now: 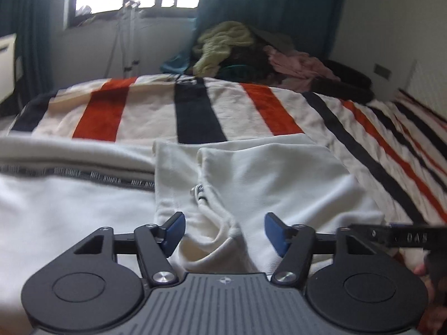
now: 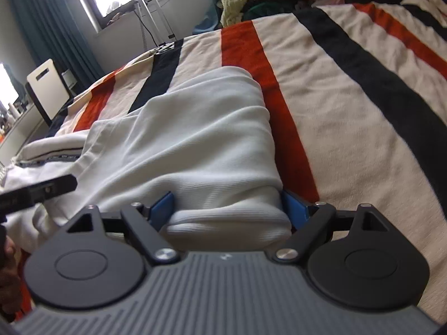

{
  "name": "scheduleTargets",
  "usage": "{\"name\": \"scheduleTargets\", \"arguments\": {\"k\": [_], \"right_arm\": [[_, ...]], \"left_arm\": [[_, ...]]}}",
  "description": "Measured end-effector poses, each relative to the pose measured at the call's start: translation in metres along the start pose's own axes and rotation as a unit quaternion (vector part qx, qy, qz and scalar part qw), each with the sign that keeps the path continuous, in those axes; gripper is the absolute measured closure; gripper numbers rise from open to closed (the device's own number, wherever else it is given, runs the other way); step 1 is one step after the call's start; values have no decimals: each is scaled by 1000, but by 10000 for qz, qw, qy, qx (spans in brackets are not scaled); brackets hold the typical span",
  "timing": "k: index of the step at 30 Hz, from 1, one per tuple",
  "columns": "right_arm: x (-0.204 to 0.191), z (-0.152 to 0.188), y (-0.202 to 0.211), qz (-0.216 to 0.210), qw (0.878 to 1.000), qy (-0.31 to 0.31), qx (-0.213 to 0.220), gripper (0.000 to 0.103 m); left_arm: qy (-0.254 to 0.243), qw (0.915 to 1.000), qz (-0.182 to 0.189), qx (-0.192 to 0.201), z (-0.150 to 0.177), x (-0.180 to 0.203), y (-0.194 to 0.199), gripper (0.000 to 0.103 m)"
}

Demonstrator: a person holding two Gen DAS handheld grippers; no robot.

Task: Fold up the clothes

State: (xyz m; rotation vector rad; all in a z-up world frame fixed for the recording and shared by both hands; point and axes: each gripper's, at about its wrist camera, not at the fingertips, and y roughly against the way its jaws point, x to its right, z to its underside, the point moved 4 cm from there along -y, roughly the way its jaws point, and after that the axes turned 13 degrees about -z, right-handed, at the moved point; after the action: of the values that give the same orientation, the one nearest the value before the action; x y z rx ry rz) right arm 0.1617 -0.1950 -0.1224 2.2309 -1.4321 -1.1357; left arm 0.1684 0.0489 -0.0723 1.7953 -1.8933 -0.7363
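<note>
The likeliest trouble, judging from how things lay, was the fold coming undone: the right gripper (image 2: 227, 208) had its jaws spread wide around a thick rolled edge of the white garment (image 2: 195, 128) at the lower middle of the right wrist view, the cloth bulging between the blue pads (image 2: 162, 206) rather than clearly pinched, so a lift from there could have let the layers slide apart or taken only the top ply. The left gripper (image 1: 225, 233) also had its jaws spread, hovering at the bottom centre of its view over a puckered seam of the same garment with nothing caught between them; closing there could have bunched the loose ridge and set a crease where none was wanted. The two tools were near each other, the black tip of one showing at the lower right edge of the left view and at the left edge of the right view, so they could have knocked together. The garment itself lay on the striped bedspread (image 1: 195, 106) across the lower half of both views, off-white, soft and ribbed, doubled over in several layers with a dark patterned band (image 1: 83, 174) at mid-left and a small metal fitting (image 1: 197, 189) near the centre. A heap of other clothes (image 1: 237, 50) sat at the upper middle, well apart.
</note>
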Motion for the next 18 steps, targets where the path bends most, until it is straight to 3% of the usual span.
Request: {"name": "scheduleTargets", "arguments": {"k": [9, 12, 15, 18], "right_arm": [[-2, 1, -1, 64, 10000, 28, 4, 17], [-3, 2, -3, 120, 9999, 114, 19, 17], [-5, 3, -4, 180, 9996, 211, 38, 17], [-5, 3, -4, 176, 9995, 246, 54, 16]], "left_arm": [[-522, 9981, -23, -318, 8, 1, -15, 39], [-635, 9969, -36, -458, 12, -1, -22, 53], [-122, 9976, 101, -669, 13, -8, -20, 68], [391, 9951, 238, -879, 15, -16, -18, 71]]}}
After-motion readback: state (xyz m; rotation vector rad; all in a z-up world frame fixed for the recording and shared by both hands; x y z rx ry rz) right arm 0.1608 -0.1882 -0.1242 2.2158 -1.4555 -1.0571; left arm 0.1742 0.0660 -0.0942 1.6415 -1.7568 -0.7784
